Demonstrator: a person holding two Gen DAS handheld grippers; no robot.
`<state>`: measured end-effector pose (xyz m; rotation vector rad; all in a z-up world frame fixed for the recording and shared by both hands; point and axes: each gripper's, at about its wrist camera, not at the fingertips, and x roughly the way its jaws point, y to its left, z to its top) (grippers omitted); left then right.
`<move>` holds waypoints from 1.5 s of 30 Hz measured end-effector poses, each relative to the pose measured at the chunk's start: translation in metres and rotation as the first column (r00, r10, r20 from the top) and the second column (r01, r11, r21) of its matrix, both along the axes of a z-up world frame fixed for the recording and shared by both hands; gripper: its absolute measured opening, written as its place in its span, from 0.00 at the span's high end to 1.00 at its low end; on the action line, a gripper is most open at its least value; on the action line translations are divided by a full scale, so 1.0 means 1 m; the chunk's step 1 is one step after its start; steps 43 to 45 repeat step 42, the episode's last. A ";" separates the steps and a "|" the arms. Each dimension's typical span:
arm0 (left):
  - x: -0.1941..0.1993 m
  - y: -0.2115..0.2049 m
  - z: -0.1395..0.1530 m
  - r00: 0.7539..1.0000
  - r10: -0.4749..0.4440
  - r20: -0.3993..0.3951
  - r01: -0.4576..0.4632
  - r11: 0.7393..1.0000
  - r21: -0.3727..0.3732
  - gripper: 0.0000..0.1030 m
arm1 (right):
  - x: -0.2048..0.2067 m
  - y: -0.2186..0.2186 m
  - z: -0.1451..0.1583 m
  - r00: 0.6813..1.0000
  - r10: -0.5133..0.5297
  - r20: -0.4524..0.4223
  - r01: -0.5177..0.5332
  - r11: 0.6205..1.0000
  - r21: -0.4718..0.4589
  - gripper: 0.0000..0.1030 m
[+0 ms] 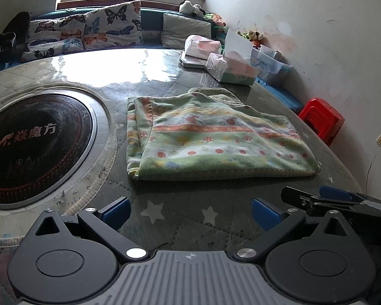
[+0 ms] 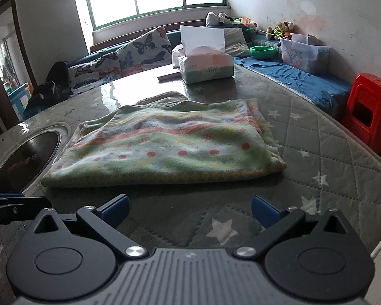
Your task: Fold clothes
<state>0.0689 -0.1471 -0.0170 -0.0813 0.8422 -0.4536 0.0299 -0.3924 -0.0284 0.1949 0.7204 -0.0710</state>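
One tissue box (image 2: 205,67), tissue (image 2: 203,36) upright inside.

Left tongs (image 1: 190,212) and right tongs (image 2: 190,211) both gape wide, side by side

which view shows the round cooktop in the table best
The left wrist view: the round cooktop fills its left side, most of the disc and its printed logo visible. The right wrist view catches it only at the far left edge, foreshortened and partly hidden behind the folded blanket.
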 end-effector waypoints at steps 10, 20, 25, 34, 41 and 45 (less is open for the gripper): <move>-0.003 -0.005 -0.003 1.000 -0.014 -0.010 0.014 1.000 0.010 0.00 | -0.003 0.001 0.000 1.000 -0.004 -0.009 0.004 1.000 -0.001 0.00; -0.006 -0.006 -0.003 1.000 -0.016 -0.014 0.016 1.000 0.018 0.00 | -0.005 0.005 -0.002 1.000 0.005 -0.023 -0.005 1.000 0.007 0.00; -0.007 -0.006 -0.003 1.000 -0.015 -0.014 0.016 1.000 0.020 0.00 | -0.005 0.008 -0.002 1.000 0.008 -0.030 -0.007 1.000 0.011 0.00; -0.008 -0.003 -0.004 1.000 -0.004 -0.016 0.005 1.000 0.024 0.00 | -0.006 0.013 -0.002 0.999 0.012 -0.035 -0.012 1.000 0.003 0.00; -0.008 0.000 0.000 1.000 0.003 -0.004 -0.003 1.000 0.029 0.00 | -0.007 0.019 0.004 1.000 -0.004 -0.030 0.003 1.000 -0.026 0.00; -0.008 -0.001 0.000 1.000 0.002 -0.002 -0.002 0.999 0.032 0.00 | -0.008 0.020 0.005 1.000 -0.001 -0.029 0.000 1.000 -0.031 0.00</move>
